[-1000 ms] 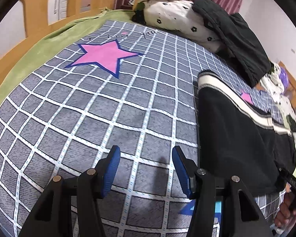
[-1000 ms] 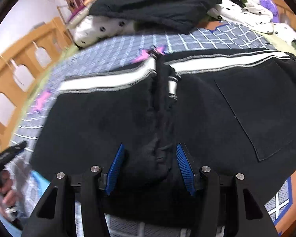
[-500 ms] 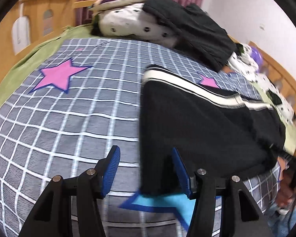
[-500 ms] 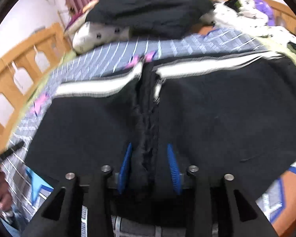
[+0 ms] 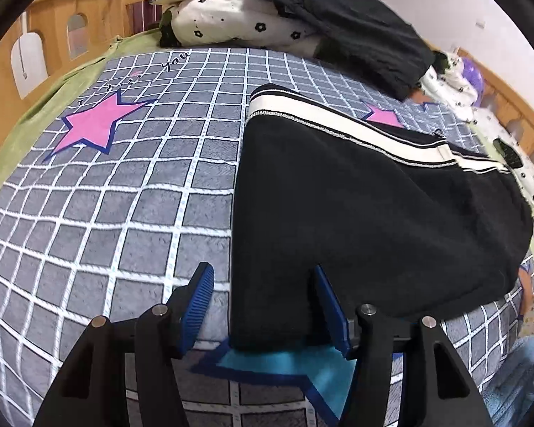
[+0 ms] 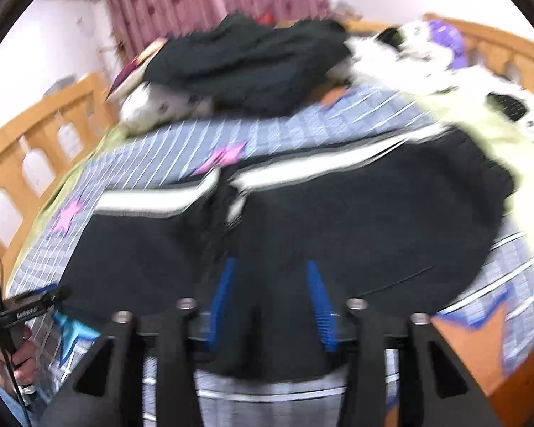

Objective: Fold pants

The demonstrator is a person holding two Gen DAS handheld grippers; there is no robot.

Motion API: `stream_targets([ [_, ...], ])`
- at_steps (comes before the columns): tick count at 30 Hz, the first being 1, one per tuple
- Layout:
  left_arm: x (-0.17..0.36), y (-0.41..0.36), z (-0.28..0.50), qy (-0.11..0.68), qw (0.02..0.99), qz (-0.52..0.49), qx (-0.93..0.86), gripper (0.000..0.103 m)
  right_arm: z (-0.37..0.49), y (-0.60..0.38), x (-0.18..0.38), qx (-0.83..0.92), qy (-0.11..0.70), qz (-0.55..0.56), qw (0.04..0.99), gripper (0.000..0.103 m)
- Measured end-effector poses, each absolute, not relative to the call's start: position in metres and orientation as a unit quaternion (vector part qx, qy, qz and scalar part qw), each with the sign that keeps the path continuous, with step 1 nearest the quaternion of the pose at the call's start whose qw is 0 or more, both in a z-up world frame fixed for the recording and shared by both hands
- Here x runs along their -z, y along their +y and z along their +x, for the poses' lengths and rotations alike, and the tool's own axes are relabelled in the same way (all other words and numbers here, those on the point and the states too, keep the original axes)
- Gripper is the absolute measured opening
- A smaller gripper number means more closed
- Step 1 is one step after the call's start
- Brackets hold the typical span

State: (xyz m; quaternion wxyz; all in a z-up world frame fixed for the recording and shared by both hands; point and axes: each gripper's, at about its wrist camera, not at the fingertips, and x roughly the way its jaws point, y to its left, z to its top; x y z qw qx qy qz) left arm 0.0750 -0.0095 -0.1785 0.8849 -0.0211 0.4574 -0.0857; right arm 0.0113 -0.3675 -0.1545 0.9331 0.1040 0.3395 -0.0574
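Black pants with a white side stripe lie spread on the grey checked bedspread. My left gripper is open, its blue pads straddling the pants' near left corner at the bed's front edge. In the blurred right wrist view the pants fill the middle, with a ridge of cloth at the crotch. My right gripper has its pads on either side of that black cloth, partly closed; whether it pinches the cloth I cannot tell.
Pillows and a dark garment are piled at the head of the bed. A wooden rail runs along the left. More bedding lies at the right. The other gripper and hand show at the left edge.
My left gripper moved right to the pants' near corner. My right gripper's pads narrowed around the crotch ridge, then stand a little wider now, and the view has risen and blurred.
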Motion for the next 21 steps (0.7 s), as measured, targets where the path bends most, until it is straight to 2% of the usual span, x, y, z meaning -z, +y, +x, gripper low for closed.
stream_targets([
  [1,0.178,-0.010,0.078,0.458,0.885,-0.020,0.083,0.056,0.007,-0.384,0.146,0.081,0.326,0.105,0.936,0.064],
  [3,0.176,-0.010,0.083,0.461,0.884,-0.020,0.071,0.056,-0.002,-0.412,0.137,0.121,0.313,0.100,0.937,0.066],
  [7,0.174,-0.009,0.099,0.458,0.886,-0.027,0.066,0.056,-0.001,-0.472,0.139,0.197,0.320,0.077,0.924,0.066],
  [13,0.183,0.001,0.138,0.480,0.865,-0.109,0.099,0.056,0.017,-0.546,0.172,0.198,0.345,0.150,0.905,0.066],
  [16,0.193,0.003,0.158,0.506,0.848,-0.119,0.099,0.056,0.026,-0.559,0.182,0.186,0.346,0.167,0.904,0.066],
  [21,0.194,0.002,0.174,0.493,0.853,-0.106,0.133,0.056,0.051,-0.561,0.196,0.186,0.359,0.147,0.903,0.066],
])
